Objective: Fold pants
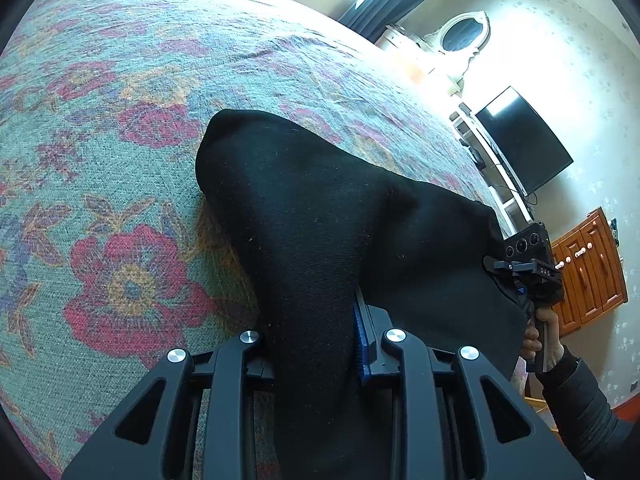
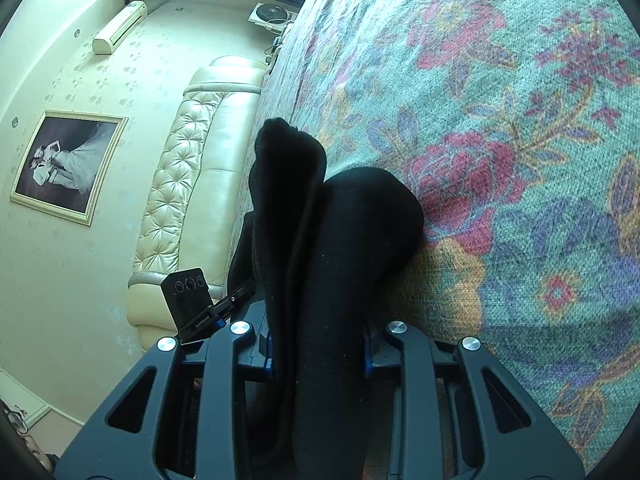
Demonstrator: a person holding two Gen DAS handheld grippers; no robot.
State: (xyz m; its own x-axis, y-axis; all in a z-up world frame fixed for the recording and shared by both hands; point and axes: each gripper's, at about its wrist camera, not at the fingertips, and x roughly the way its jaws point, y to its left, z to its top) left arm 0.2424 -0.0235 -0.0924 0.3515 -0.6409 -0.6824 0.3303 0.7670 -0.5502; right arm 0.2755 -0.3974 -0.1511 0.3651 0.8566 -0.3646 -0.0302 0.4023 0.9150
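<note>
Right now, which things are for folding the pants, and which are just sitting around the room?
For the job:
- black pants
- left tongs, clamped on the pants
- right tongs, clamped on the pants
- flowery bedspread underneath

Just around:
- TV
- oval mirror
- framed photo
- cream headboard
- wooden cabinet

A home bedroom is indicated. A bed with a floral bedspread [image 1: 120, 128] is seen, backed by a tufted cream headboard [image 2: 188, 184]. A framed portrait [image 2: 66, 166], wall television [image 1: 524, 140], oval mirror [image 1: 464, 34] and wooden cabinet [image 1: 588, 268] are noted.
</note>
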